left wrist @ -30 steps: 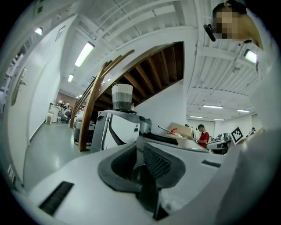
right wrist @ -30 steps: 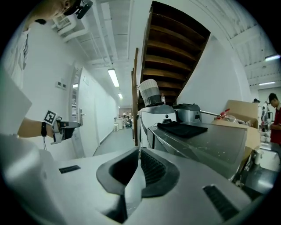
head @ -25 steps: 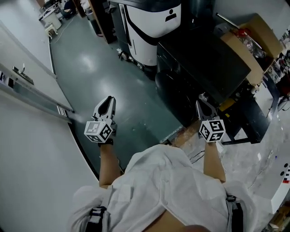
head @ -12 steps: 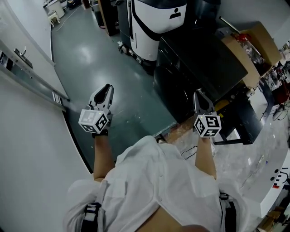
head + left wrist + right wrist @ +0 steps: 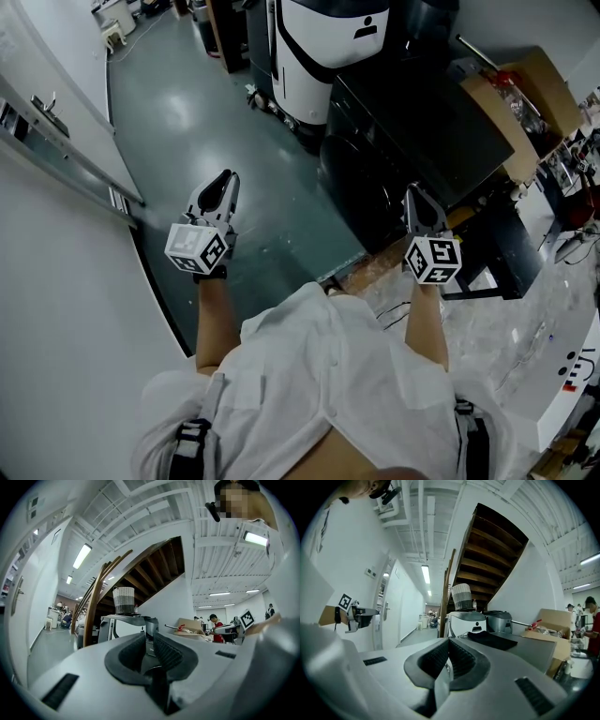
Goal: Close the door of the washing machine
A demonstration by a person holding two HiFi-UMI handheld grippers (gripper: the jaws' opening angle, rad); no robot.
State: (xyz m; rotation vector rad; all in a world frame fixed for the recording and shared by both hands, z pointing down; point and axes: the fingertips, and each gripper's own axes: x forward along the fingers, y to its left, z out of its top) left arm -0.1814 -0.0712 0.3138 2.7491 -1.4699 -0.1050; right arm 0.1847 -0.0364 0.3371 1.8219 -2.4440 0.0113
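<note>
Left hand-held gripper slightly spread, empty, above floor. Right hand-held gripper pressed together, empty; dark washing machine at its 12 o'clock.

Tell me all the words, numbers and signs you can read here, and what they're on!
No words or numbers can be read in these pictures.
White machine: a black person-shaped sign, no letters.
Marker cubes: black-and-white square patterns, not letters.
Red marks on the white panel at the right: too small to read.
</note>
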